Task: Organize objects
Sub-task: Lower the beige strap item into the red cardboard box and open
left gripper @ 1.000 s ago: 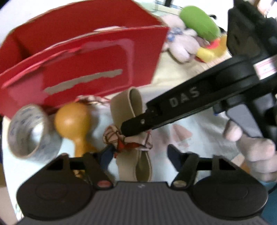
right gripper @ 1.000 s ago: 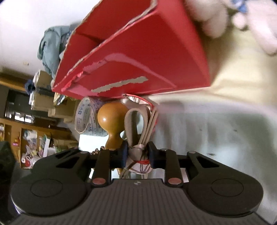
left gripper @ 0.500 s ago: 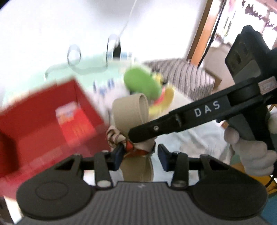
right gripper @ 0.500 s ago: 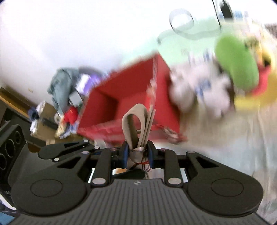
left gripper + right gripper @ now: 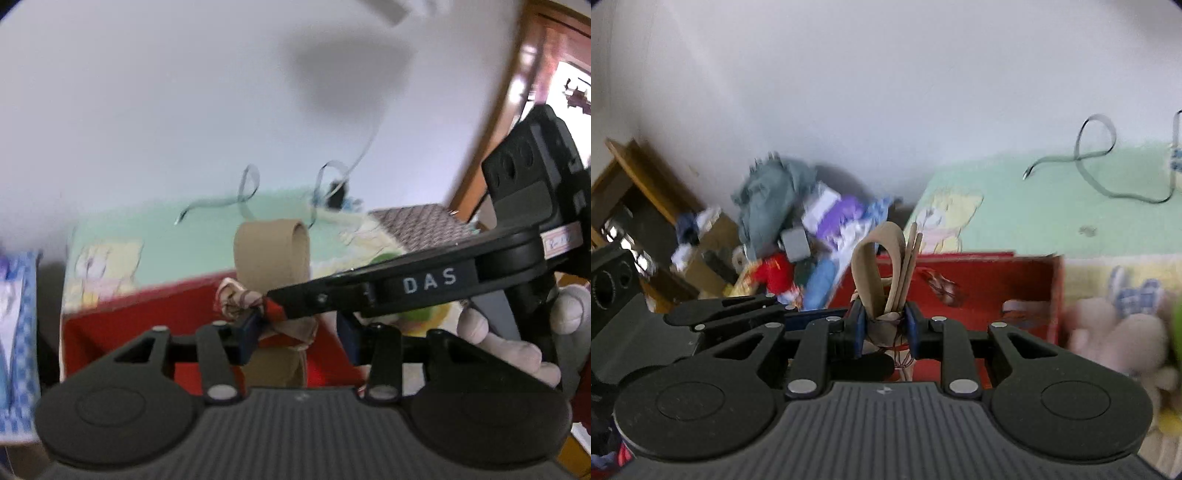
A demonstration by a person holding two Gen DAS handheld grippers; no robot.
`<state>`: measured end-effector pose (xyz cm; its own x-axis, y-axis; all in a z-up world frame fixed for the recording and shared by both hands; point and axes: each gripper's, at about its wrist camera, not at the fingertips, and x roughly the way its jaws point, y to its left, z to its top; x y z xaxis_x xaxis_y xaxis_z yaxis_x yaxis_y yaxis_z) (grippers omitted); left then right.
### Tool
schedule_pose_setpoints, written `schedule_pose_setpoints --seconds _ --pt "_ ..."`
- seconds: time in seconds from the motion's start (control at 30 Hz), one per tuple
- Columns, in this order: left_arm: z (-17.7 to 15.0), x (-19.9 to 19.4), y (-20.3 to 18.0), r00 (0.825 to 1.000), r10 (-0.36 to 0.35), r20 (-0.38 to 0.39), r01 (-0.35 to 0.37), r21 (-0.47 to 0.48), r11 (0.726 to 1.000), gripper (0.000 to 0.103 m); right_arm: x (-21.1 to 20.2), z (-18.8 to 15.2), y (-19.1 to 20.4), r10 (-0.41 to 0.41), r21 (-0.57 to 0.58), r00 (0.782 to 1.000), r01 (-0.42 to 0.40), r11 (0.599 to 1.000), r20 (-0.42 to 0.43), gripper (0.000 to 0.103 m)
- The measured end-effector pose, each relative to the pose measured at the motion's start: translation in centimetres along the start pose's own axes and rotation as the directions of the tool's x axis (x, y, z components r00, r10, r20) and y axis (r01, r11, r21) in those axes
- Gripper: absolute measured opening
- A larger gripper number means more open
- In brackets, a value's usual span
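Your right gripper [image 5: 884, 330] is clamped on the knotted base of a beige band bundle [image 5: 882, 273]; both blue pads [image 5: 857, 328] press its sides, and the loops stand upright above the jaws. The bundle is held in the air in front of the open red box [image 5: 979, 291], whose inside shows behind and to the right of it.

From the left wrist view, the same bundle [image 5: 271, 258] stands upright between the fingers of your left gripper [image 5: 299, 332]. That gripper's jaws stand wide: the left pad [image 5: 248, 332] lies just beside or against the patterned knot [image 5: 236, 301], but you cannot tell whether it touches, and the right pad is apart from the bundle. The right gripper's finger [image 5: 369, 295], marked "DAS", crosses from the right and meets the knot. Your hand [image 5: 513, 339] grips its handle at the right edge.

The box [image 5: 155, 317] lies below and behind the bundle on a pale green sheet [image 5: 184, 236]. A grey cable [image 5: 1097, 166] loops on that sheet. A plush toy [image 5: 1123, 332] sits right of the box; a clutter pile [image 5: 790, 236] lies to its left by the wall.
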<state>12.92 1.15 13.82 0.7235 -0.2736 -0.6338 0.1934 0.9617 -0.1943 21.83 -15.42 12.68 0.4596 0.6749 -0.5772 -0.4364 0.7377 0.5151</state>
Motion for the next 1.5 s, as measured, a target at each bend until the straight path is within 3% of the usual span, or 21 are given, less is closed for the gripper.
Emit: schedule_pose_setpoints --seconds 0.13,0.2,0.33,0.47,0.63,0.9,1.03,1.23,1.5 --pt "-1.9 4.9 3.6 0.991 0.006 -0.131 -0.018 -0.083 0.996 0.046 6.3 -0.6 -0.7 -0.073 -0.017 0.984 0.071 0.997 -0.162 0.025" --pt "-3.0 7.2 4.7 0.981 0.002 -0.192 -0.024 -0.114 0.993 0.046 8.9 -0.8 -1.5 -0.103 -0.014 0.966 0.103 0.995 -0.238 0.025" --pt "-4.0 9.8 6.3 0.961 -0.013 -0.276 -0.030 -0.151 0.988 0.046 13.4 -1.0 -3.6 -0.170 -0.014 0.909 0.178 0.984 -0.381 0.025" --pt "-4.6 11.7 7.9 0.943 -0.002 -0.331 -0.055 -0.164 0.985 0.047 16.0 -0.7 -4.4 -0.239 -0.047 0.859 0.244 0.969 -0.453 0.025" --pt "-4.7 11.8 8.6 0.939 0.047 -0.340 -0.101 -0.142 0.985 0.048 17.7 -0.5 -5.4 -0.268 -0.052 0.823 0.281 0.958 -0.500 0.027" --pt "-5.5 12.6 9.1 0.918 0.127 -0.376 -0.180 -0.109 0.978 0.048 18.3 -0.7 -5.7 -0.269 -0.044 0.827 0.286 0.957 -0.493 0.029" --pt "-5.4 13.3 9.1 0.908 0.155 -0.390 -0.212 -0.107 0.971 0.048 17.2 -0.5 -5.8 -0.242 -0.005 0.846 0.273 0.962 -0.475 0.033" --pt "-5.3 13.5 9.1 0.894 0.196 -0.404 -0.260 -0.110 0.959 0.048 14.4 -1.2 -4.9 -0.245 0.022 0.891 0.274 0.961 -0.382 0.045" --pt "-4.9 12.6 7.8 0.881 0.290 -0.375 -0.333 -0.054 0.941 0.053 12.2 -2.4 -4.2 -0.275 0.046 0.921 0.298 0.953 -0.276 0.044"
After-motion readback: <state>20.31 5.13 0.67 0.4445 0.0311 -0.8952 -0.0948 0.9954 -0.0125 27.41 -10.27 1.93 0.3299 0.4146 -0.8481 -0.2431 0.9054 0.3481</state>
